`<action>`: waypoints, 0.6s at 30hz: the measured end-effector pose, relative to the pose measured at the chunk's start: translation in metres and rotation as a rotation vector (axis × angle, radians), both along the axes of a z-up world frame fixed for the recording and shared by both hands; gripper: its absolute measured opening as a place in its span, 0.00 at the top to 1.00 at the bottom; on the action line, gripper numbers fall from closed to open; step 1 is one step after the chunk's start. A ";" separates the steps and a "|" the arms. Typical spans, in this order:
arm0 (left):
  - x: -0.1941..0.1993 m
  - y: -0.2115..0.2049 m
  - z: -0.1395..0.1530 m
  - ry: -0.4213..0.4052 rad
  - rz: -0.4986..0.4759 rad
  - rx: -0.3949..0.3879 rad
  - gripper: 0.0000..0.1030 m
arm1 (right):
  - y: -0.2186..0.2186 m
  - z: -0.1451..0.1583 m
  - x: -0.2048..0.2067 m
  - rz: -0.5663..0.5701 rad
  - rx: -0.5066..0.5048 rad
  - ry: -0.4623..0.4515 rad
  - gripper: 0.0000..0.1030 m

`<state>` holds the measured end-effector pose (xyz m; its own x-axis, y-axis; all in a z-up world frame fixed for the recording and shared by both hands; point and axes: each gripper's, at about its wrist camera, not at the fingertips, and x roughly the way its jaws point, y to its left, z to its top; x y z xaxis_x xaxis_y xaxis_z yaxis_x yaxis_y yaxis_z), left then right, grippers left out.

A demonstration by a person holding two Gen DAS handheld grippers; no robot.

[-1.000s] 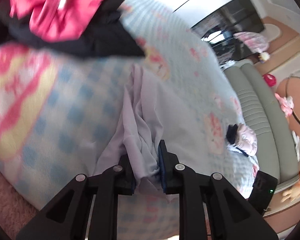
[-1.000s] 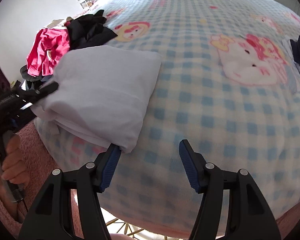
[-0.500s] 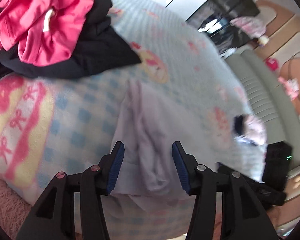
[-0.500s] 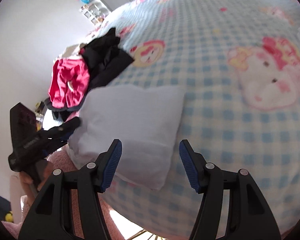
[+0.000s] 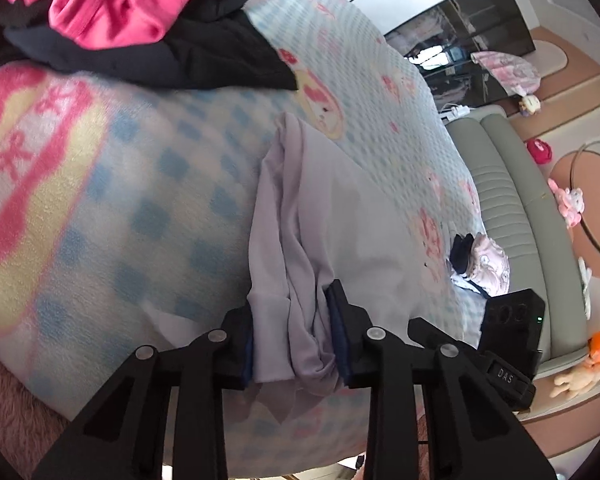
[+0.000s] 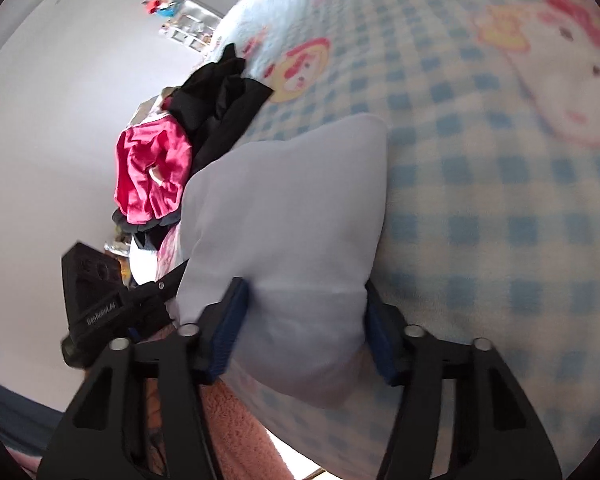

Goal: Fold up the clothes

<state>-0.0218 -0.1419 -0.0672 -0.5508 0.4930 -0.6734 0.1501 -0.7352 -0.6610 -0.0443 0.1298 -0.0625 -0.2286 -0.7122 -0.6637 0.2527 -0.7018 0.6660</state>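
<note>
Both grippers have just been closing on the folded pale lilac cotton garment [image 5: 340, 216] lying at the near edge of the blue checked fleece blanket [image 5: 148, 184]: left gripper [image 5: 294, 344] pinching its bunched edge, right gripper [image 6: 304, 332] clamping the thick fold (probably lifting it next).
</note>
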 end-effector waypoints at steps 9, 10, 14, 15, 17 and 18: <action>0.001 0.080 0.015 0.040 -0.207 -0.109 0.71 | 0.078 0.028 0.040 -0.124 0.165 0.050 0.48; 0.000 0.080 0.009 0.016 -0.202 -0.109 0.70 | 0.086 0.019 0.043 -0.139 0.189 0.013 0.48; 0.020 0.058 0.012 0.031 -0.148 -0.102 0.67 | 0.104 0.014 0.056 -0.182 0.180 0.004 0.47; 0.027 0.051 0.017 0.054 -0.113 -0.129 0.67 | 0.106 0.019 0.057 -0.194 0.183 0.023 0.47; 0.039 0.047 0.035 0.135 -0.044 -0.204 0.69 | 0.104 0.033 0.058 -0.198 0.222 0.079 0.47; 0.042 0.050 0.043 0.173 -0.049 -0.228 0.69 | 0.101 0.041 0.058 -0.191 0.242 0.109 0.47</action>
